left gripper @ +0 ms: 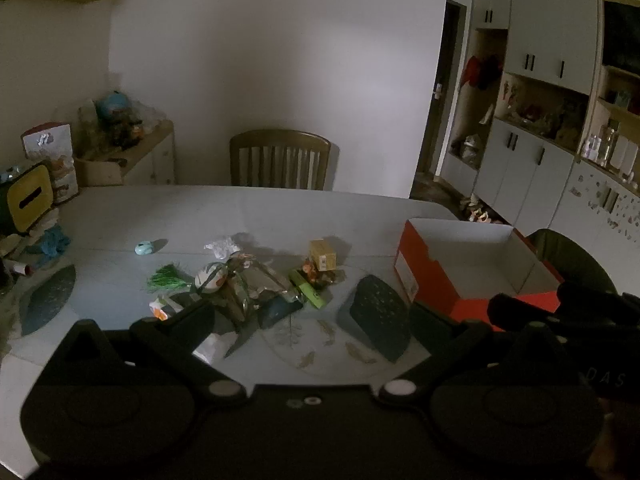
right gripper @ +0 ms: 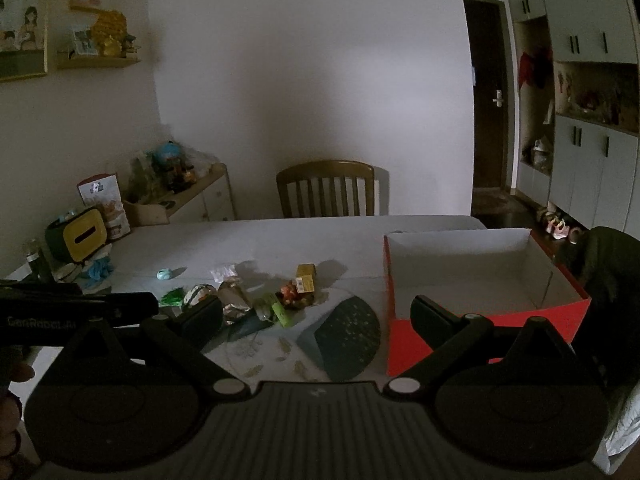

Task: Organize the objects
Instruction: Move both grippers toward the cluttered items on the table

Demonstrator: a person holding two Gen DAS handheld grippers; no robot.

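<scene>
Loosely heaped small objects (left gripper: 244, 284) sit mid-table beside an open red box (left gripper: 472, 268).

Just right of the heap lies a dark fan-shaped mat (left gripper: 380, 308), touching the box's near corner on the white table (left gripper: 280, 212). Both the left gripper (left gripper: 308, 320) and right gripper (right gripper: 316, 316) hover above the near edge, jaws spread wide, holding nothing.
</scene>
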